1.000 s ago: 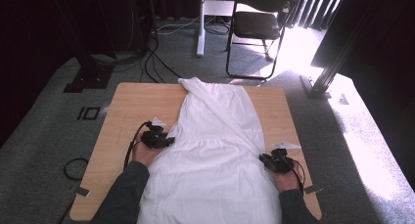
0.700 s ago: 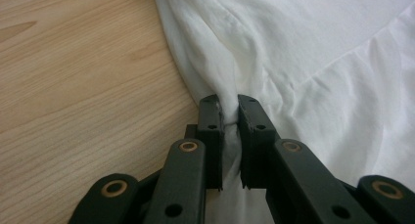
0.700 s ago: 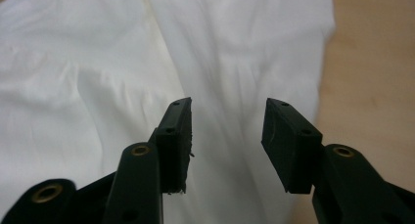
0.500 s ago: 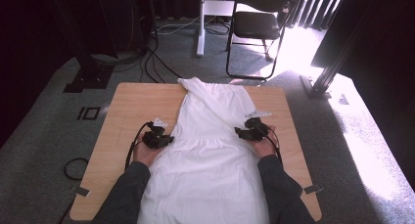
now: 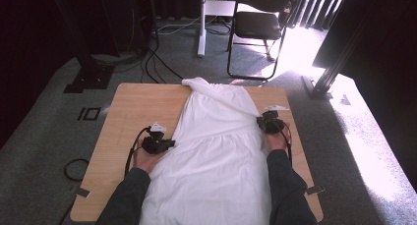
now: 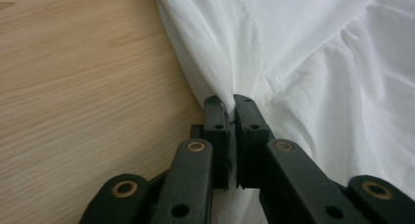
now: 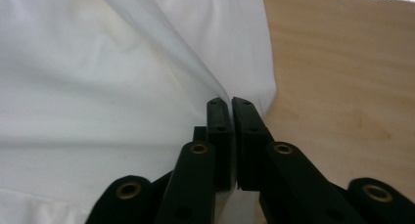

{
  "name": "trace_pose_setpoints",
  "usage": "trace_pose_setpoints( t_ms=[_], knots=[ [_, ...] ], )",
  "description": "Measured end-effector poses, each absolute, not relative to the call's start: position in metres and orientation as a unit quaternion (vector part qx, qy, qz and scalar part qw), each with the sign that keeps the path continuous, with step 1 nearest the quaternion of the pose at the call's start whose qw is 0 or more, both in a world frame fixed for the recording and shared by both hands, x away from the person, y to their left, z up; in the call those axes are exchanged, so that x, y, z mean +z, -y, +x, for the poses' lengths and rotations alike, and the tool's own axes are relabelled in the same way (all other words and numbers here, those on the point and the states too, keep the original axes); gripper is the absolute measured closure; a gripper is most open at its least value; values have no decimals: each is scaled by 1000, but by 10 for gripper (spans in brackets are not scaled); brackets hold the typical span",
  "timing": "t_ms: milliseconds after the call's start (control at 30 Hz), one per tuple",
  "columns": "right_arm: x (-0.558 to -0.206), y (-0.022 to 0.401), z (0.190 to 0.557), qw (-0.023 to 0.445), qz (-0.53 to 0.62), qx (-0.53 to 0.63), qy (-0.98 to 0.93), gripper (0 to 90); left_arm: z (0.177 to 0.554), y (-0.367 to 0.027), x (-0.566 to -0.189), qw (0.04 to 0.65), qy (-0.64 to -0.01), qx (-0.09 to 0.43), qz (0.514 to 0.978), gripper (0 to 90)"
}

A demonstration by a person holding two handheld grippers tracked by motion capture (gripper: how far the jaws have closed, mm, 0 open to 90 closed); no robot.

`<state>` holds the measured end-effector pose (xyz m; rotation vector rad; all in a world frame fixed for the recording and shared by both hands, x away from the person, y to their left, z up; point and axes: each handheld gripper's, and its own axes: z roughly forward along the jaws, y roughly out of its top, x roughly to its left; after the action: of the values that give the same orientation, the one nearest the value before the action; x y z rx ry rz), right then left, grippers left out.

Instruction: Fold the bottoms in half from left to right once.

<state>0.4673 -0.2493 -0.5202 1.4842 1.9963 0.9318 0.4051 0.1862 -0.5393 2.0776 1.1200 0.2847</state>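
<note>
White cotton garment (image 5: 216,151) pinched at both side edges

It lay flat on the light wooden table (image 5: 133,107); left gripper (image 6: 230,99) and right gripper (image 7: 229,100), just closed, were clamped on its edges; even tension was advised.

I count one white garment (image 5: 216,151) on one wooden table (image 5: 133,107). I'm working two grippers, left (image 5: 169,144) and right (image 5: 261,122). One black chair (image 5: 260,26) stands behind.

Both forearms reach in from six o'clock, sleeves dark. The left gripper (image 5: 156,144) sits at about eight o'clock, jaws pressed together and pointing toward three. The right gripper (image 5: 270,123) lies farther forward at three o'clock, aimed toward nine, its jaws having just closed tight.
</note>
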Motion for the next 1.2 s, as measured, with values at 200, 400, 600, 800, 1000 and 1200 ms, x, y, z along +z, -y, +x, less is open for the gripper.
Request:
trace_pose_setpoints(
  t_ms=[200, 400, 600, 800, 1000, 1200],
  knots=[
    [-547, 247, 471, 237, 566, 303, -729, 798, 425, -190, -516, 393, -453, 134, 789, 496],
    [-549, 246, 472, 230, 573, 305, -725, 801, 463, -168, -521, 371, -469, 129, 791, 387],
    [-549, 249, 473, 219, 578, 315, -721, 799, 480, -156, -542, 349, -485, 123, 792, 370],
    [-552, 252, 471, 211, 581, 331, -713, 816, 474, -154, -542, 346, -476, 124, 799, 836],
    [-551, 247, 455, 206, 565, 331, -727, 841, 450, -172, -545, 360, -469, 120, 797, 889],
    [-554, 244, 422, 185, 546, 354, -737, 843, 403, -197, -549, 375, -468, 115, 792, 889]
  ],
)
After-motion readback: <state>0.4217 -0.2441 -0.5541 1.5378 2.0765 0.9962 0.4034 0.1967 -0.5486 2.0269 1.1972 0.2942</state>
